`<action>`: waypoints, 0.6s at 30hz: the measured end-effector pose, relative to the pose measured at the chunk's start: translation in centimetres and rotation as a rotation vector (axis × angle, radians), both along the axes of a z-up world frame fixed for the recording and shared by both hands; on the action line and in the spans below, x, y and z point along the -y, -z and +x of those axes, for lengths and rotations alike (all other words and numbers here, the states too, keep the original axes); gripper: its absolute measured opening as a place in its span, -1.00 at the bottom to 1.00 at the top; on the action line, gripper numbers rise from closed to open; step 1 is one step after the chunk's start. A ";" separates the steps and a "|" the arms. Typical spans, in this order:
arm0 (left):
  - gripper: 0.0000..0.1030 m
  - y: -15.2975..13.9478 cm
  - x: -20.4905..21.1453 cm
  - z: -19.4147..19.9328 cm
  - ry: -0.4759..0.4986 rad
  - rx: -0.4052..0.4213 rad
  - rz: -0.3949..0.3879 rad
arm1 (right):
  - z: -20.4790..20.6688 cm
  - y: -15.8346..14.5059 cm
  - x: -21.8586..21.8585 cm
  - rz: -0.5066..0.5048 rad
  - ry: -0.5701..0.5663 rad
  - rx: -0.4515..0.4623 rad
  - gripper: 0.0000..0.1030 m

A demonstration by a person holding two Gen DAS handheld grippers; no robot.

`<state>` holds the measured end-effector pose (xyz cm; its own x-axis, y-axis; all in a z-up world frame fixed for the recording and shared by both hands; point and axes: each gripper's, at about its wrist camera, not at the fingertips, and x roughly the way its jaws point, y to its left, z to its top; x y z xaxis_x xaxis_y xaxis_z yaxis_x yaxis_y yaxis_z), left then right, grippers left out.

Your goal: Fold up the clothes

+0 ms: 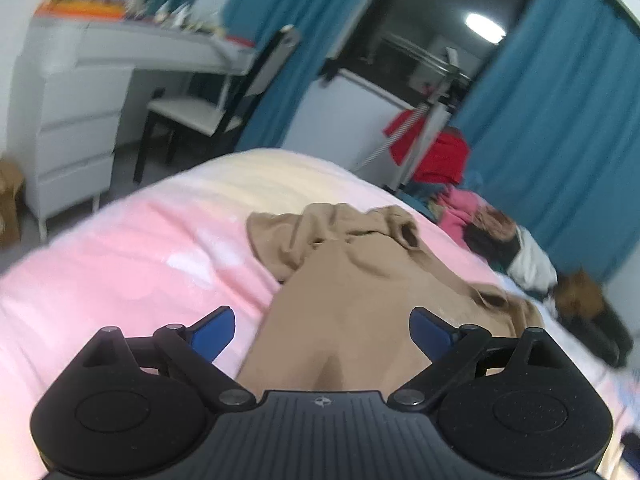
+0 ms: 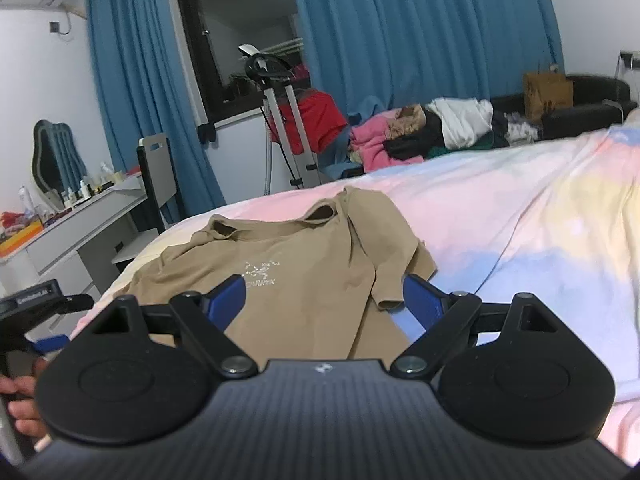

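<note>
The left gripper (image 1: 322, 330) is hovering low over a tan T-shirt (image 1: 360, 288), its blue-padded fingers (image 1: 214, 334) standing wide apart with nothing between them. The shirt is lying on a pink and cream bedspread (image 1: 132, 264), its far end bunching into folds. Beyond the bed a heap of mixed clothes (image 1: 480, 216) is piling up before teal curtains (image 1: 552, 120). At the far left a white desk (image 1: 120, 60) with drawers is standing with a chair (image 1: 208, 112) beside it; the whole view is blurring slightly
</note>
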<state>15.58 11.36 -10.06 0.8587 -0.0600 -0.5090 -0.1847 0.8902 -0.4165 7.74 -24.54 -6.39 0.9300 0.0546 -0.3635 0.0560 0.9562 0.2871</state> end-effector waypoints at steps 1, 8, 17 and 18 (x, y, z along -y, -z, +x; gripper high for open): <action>0.79 0.4 -0.5 0.9 -0.011 -0.004 -0.010 | 0.3 0.3 0.2 0.013 -0.001 -0.010 0.69; 0.36 3.3 -3.7 7.0 -0.090 -0.035 -0.081 | 2.8 2.4 1.1 0.084 0.002 -0.059 0.69; -0.81 3.8 -4.3 12.0 -0.022 -0.018 0.033 | 5.9 4.9 0.7 0.106 0.005 -0.135 0.69; -0.81 3.5 -4.2 12.2 -0.006 -0.021 0.044 | 6.0 5.0 0.8 0.110 0.007 -0.141 0.69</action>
